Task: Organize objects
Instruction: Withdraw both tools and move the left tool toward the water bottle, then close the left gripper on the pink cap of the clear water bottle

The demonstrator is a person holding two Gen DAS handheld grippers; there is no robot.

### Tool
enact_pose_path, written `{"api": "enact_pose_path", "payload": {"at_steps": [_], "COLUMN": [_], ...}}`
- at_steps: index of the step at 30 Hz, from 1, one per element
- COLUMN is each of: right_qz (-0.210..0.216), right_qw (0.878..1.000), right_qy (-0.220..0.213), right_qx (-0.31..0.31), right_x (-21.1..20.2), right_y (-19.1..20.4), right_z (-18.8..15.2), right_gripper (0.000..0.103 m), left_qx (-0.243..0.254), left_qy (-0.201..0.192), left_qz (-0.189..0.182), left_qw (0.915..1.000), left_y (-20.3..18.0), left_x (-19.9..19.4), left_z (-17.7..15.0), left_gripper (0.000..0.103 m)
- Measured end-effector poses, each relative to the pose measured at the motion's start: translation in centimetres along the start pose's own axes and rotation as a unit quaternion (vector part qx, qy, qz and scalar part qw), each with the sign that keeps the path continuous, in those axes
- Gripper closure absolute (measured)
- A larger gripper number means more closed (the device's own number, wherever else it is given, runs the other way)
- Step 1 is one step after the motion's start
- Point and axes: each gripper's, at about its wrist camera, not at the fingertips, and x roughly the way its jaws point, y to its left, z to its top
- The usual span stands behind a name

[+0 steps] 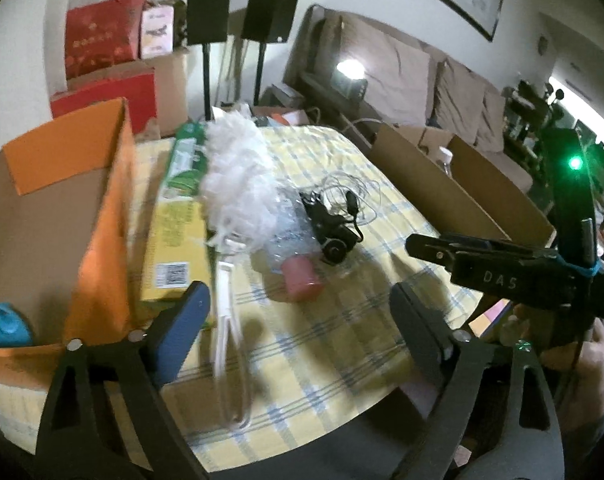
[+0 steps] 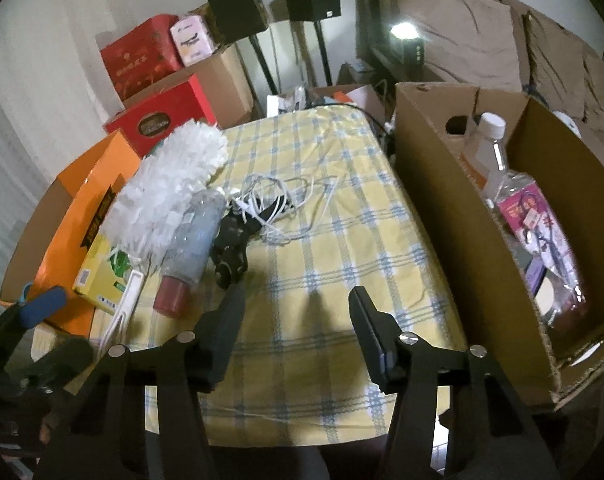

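Note:
A white fluffy duster point(image 1: 237, 168) point(image 2: 169, 188) lies across a yellow-green box point(image 1: 177, 220) point(image 2: 101, 268) on the checked tablecloth. Beside it lie a clear bottle with a pink cap point(image 1: 297, 256) point(image 2: 189, 248), a black gadget point(image 1: 334, 232) point(image 2: 231, 248) and a tangle of white cable point(image 2: 285, 204). My left gripper point(image 1: 302, 304) is open and empty above the table's near edge. My right gripper point(image 2: 297, 300) is open and empty over the cloth; it also shows in the left wrist view point(image 1: 482, 264).
An orange box point(image 1: 73, 208) point(image 2: 77, 208) stands at the left. A large cardboard box point(image 2: 454, 208) point(image 1: 442, 184) at the right holds a clear bottle point(image 2: 514, 192). Red boxes, speakers on stands and a sofa are behind the table.

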Motion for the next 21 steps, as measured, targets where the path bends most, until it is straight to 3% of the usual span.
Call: {"api": "enact_pose_path", "payload": {"at_steps": [4, 12, 21], "right_qz": [0.006, 0.014, 0.039], "right_qw": [1.000, 1.000, 0.999], "right_qy": [0.008, 0.012, 0.013], "right_qx": [0.002, 0.015, 0.031], "right_x": [0.7, 1.1, 1.1], "right_y": [-0.2, -1.0, -1.3], "right_z": [-0.2, -0.2, 0.4], "right_gripper": [0.046, 0.046, 0.046], "left_qx": [-0.003, -0.017, -0.043], "left_qy": [0.021, 0.051, 0.080], "left_qz": [-0.011, -0.018, -0.013], "left_qw": [0.9997, 0.9984, 0.9958], "left_y": [-0.2, 0.0, 0.6], "left_x": [1.9, 5.1, 7.8], "left_z": [0.2, 0.9, 0.8], "left_gripper": [0.033, 0.053, 0.054]}}
